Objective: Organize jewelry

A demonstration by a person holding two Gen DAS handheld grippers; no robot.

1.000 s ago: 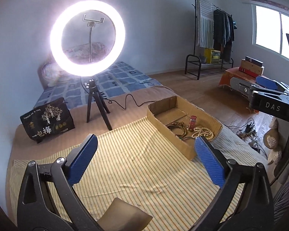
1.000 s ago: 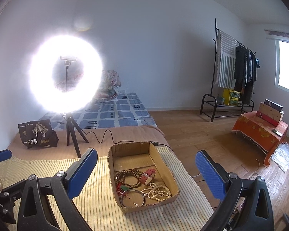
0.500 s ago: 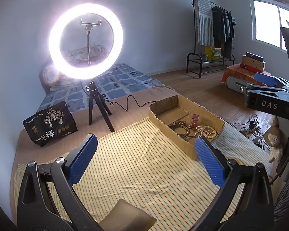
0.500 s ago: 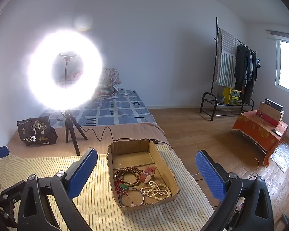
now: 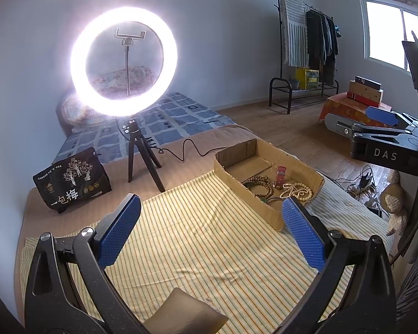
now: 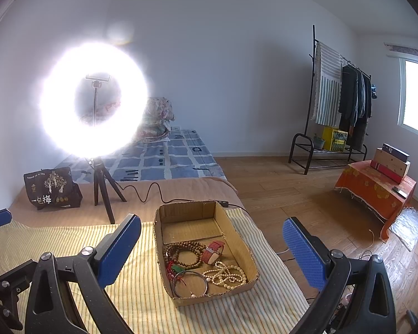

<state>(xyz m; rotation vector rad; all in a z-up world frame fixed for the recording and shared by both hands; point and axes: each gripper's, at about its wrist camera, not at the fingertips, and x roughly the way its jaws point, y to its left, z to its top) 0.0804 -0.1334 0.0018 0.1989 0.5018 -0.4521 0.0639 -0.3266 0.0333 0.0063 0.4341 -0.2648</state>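
Observation:
A shallow cardboard box (image 6: 242,250) (image 5: 231,178) sits on the striped cloth. In it lie brown wooden beads (image 6: 182,254) (image 5: 257,185), a red watch (image 6: 215,251) (image 5: 280,175), cream beads (image 6: 225,274) (image 5: 296,190), a metal bangle (image 6: 189,282) and a red-green cord piece (image 6: 174,268). My right gripper (image 6: 211,246) is open and empty, above the box's near end. My left gripper (image 5: 210,232) is open and empty, over the cloth left of the box. The right gripper also shows in the left wrist view (image 5: 381,118).
A lit ring light on a tripod (image 5: 124,61) (image 6: 94,100) stands behind the cloth, its cable (image 5: 186,150) running toward the box. A black bag (image 5: 71,178) (image 6: 51,189) lies at the far left. The cloth's right edge (image 6: 278,258) drops to the wooden floor.
Both views have shifted a little: the box sits slightly farther right and up in the left wrist view. Both grippers stay open; the jewelry has not moved.

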